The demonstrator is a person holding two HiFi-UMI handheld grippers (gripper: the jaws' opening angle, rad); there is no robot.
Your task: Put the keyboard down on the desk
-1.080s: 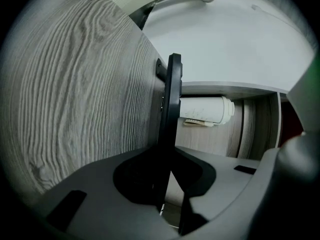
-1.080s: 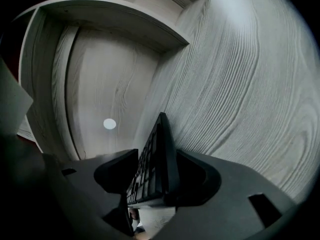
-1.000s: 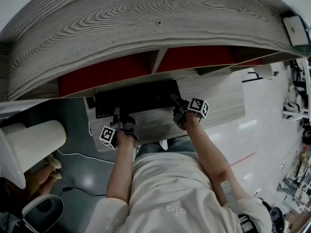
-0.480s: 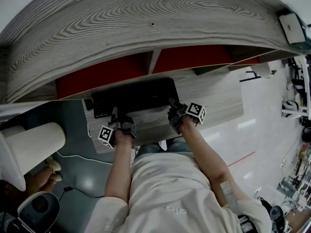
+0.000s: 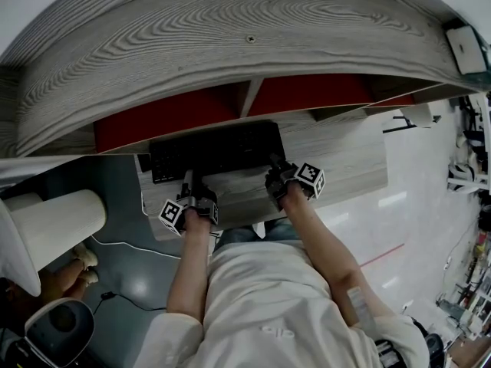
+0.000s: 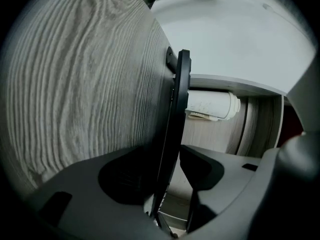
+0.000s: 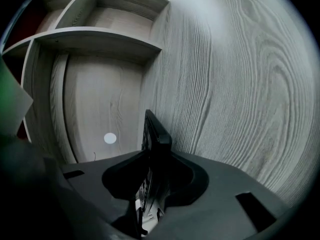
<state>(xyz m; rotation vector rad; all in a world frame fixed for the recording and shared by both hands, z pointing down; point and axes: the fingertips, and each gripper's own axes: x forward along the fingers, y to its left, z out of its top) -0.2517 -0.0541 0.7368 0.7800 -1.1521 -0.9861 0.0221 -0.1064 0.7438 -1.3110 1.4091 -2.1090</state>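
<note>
Toward the back edge of the counter (image 5: 337, 159), beneath the shelf (image 5: 230, 44), the keyboard (image 5: 215, 150) lies flat. At its front edge the left gripper (image 5: 193, 182) is opening, its fingers (image 6: 200, 166) spread with the keyboard's rim between them. The right gripper (image 5: 275, 165) is closing, its fingers pinching the rim near the front right corner.
</note>
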